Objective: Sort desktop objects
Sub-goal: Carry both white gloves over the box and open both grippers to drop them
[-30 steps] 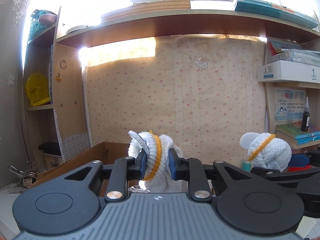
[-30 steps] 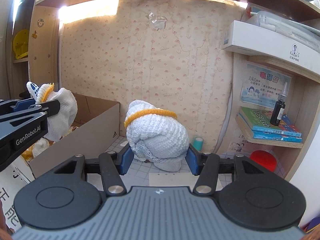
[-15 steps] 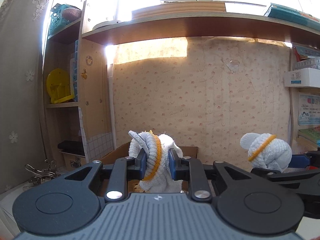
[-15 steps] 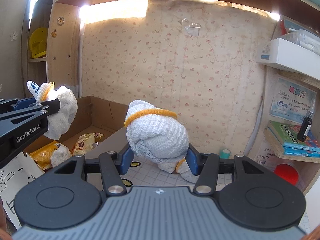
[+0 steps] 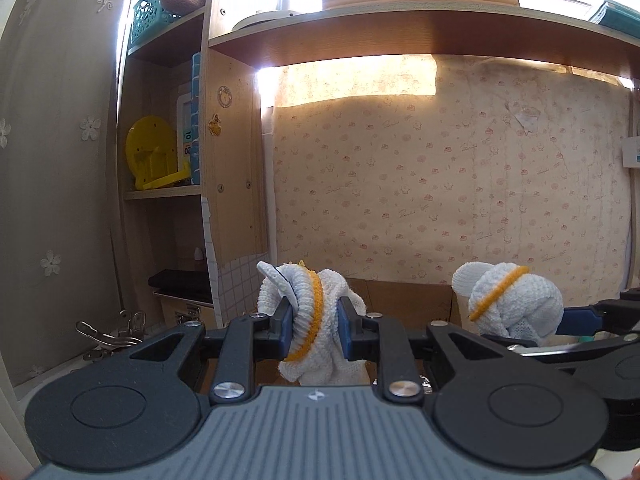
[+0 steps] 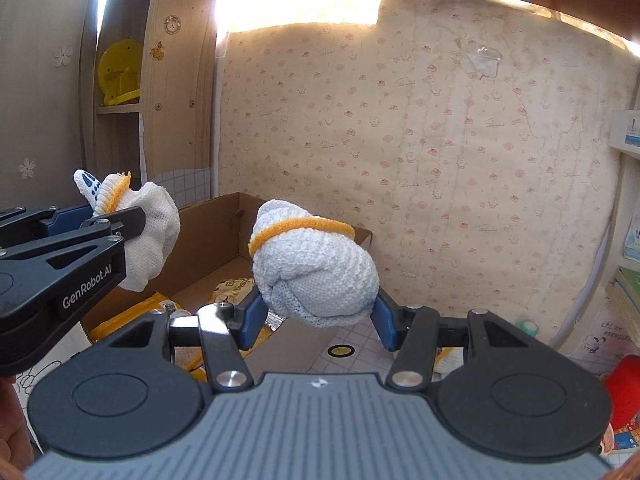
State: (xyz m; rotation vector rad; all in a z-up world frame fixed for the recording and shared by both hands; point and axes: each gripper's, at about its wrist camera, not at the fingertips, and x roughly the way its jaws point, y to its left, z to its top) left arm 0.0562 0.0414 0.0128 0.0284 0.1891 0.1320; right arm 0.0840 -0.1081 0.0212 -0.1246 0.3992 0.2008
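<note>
My left gripper is shut on a rolled white knit glove bundle with a yellow cuff band, held in the air. The same bundle shows at the left of the right wrist view, above an open cardboard box. My right gripper is shut on a second, rounder white glove ball with a yellow band, held just right of the box's far corner. That ball also appears at the right of the left wrist view. Yellow snack packets lie inside the box.
A wooden shelf unit stands at the left with a yellow disc-shaped object and a teal basket on it. Metal clips lie on the desk at left. A red item and books sit at the right. Patterned wallpaper backs the desk.
Both grippers have swung leftwards with their glove bundles still held. The cardboard box and the left shelf unit have come further into view; the right-hand bookshelf has slid out.
</note>
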